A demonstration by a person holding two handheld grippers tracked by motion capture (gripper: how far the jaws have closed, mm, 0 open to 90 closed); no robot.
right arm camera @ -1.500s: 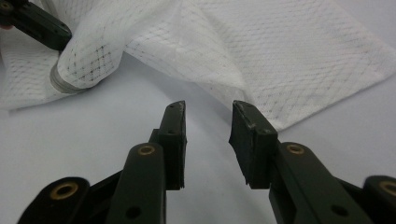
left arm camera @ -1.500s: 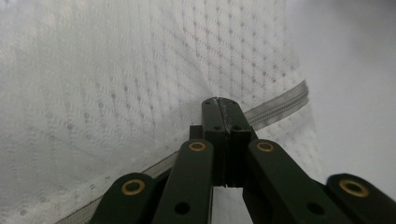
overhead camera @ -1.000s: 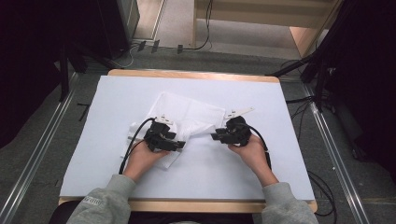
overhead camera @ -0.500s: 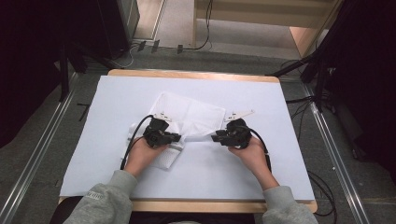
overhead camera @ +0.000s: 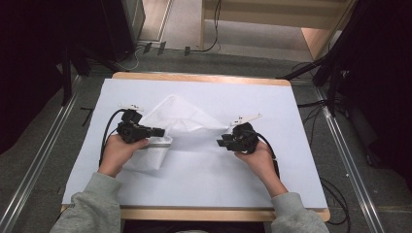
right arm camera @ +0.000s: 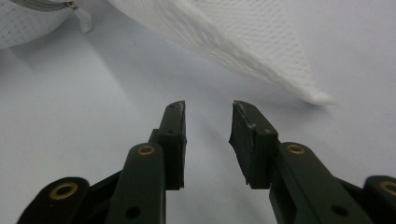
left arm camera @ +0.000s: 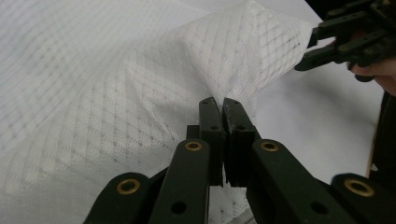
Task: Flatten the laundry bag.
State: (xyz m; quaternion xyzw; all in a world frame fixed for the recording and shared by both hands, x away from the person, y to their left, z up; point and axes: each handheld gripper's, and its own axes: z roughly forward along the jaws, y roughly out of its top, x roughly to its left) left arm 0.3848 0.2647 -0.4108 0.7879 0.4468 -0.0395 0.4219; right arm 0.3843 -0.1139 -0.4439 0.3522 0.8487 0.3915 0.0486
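Note:
A white mesh bag [overhead camera: 180,118] lies on the white-covered table [overhead camera: 272,111], lifted into a ridge between my two grippers. My left gripper [overhead camera: 161,131] is shut on a fold of the bag's mesh [left arm camera: 140,84]; in the left gripper view its jaws [left arm camera: 222,103] meet with fabric pinched at the tips. My right gripper [overhead camera: 221,142] is open at the bag's right end. Nothing lies between its jaws [right arm camera: 208,109], and the bag's corner [right arm camera: 308,93] hangs just ahead of them. The right gripper [left arm camera: 310,46] also appears at the top right of the left gripper view, by the bag's corner.
The bag's zipper end [right arm camera: 70,5] lies off to the left of my right gripper. The table has a wooden rim [overhead camera: 204,77]. Metal rails [overhead camera: 340,141] run along both sides, and cables [overhead camera: 335,189] lie on the floor at the right.
The left gripper has shut on the mesh and moved left and up, pulling the bag into a raised, stretched ridge. The right hand has kept its place.

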